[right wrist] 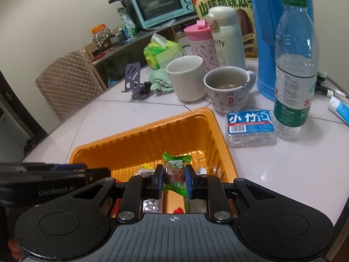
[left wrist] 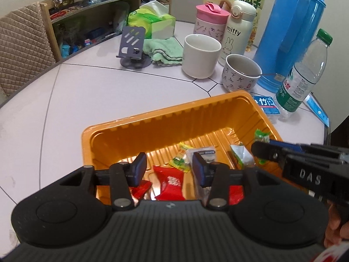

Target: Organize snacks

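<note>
Left claw: the left claw [left wrist: 168, 168] stands partly open above the ribbed orange plastic tray [left wrist: 152, 122]; nothing sits between its blue pads, and a red crinkled candy wrapper [left wrist: 169, 182] lies on the tray floor below the gap.
Right claw: the right claw [right wrist: 173, 180] is closed tight on a green-and-brown foil-wrapped candy [right wrist: 176, 170], held upright over the tray [right wrist: 139, 139], its crimped green end sticking up above the pads.
Only in the left wrist view: the tray floor with its loose sweets, namely the red one, a small green-and-yellow candy [left wrist: 179, 162], a white packet with blue print [left wrist: 206, 154] and a silver-green packet [left wrist: 242, 156] toward the tray's right side; the right claw [left wrist: 261, 150] enters from the right edge.
Only in the right wrist view: the gripped candy face-on; the tray floor is mostly hidden behind the claw; a clear box with a blue label [right wrist: 250, 128] shows whole, just beside the tray's far right corner.
Bench: glossy pale tiled bench [left wrist: 87, 91] with dark seam lines and a curved edge.
Far side of bench: plain white ceramic cup [left wrist: 201, 55], patterned mug [left wrist: 241, 75], clear plastic water bottle with a green cap [left wrist: 305, 76], tall blue plastic thermos [left wrist: 292, 28], folded green cloth [left wrist: 165, 51].
Tray texture: thin shiny moulded plastic, fluted walls, rounded corners, near the bench's front edge.
</note>
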The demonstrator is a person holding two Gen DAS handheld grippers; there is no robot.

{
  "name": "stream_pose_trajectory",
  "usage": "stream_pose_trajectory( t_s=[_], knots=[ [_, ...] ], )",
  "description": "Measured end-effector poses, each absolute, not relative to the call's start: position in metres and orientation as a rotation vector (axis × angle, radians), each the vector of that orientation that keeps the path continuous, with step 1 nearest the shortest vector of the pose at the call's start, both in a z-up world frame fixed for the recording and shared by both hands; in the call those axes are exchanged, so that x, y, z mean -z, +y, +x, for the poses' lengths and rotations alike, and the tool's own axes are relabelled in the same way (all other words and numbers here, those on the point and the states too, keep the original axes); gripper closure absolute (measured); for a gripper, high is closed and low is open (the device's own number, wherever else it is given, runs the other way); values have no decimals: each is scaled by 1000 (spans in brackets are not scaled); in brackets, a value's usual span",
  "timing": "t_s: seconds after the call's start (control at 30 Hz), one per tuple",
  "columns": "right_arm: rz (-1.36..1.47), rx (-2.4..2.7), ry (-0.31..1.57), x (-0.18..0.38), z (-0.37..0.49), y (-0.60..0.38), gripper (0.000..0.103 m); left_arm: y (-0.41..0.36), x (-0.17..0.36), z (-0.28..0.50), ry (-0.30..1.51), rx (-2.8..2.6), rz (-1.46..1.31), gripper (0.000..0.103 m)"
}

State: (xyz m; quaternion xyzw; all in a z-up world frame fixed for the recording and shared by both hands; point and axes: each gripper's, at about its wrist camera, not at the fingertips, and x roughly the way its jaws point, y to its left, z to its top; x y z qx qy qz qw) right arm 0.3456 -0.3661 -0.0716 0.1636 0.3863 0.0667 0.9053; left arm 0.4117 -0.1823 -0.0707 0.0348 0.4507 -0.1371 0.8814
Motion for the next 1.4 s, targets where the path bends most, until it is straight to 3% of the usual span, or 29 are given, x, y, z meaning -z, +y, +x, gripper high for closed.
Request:
stream_pose_trajectory(
  t_s=[0.13, 0.17, 0.23, 0.4, 0.53, 0.83, 1.4],
  knots=[
    [341, -141, 794, 69, 351, -362, 78, -176, 66, 405, 930, 279, 67, 52],
    [339, -138, 795, 69, 352, -361, 73, -175, 65, 403, 928, 278, 64, 52],
    [340, -134, 778, 66, 351, -361, 48, -171, 62, 400, 922, 274, 61, 51],
    [355, -137, 765, 60, 342, -363, 44, -161, 51, 386, 903, 260, 47, 45],
    [376, -128, 774, 55, 326, -366, 23, -152, 41, 369, 887, 234, 45, 41],
    [376, -149, 782, 37, 271, -374, 16, -135, 12, 307, 854, 192, 28, 33],
    [222, -322, 809, 7, 166, -341, 15, -105, -9, 161, 888, 34, -70, 28]
  ],
)
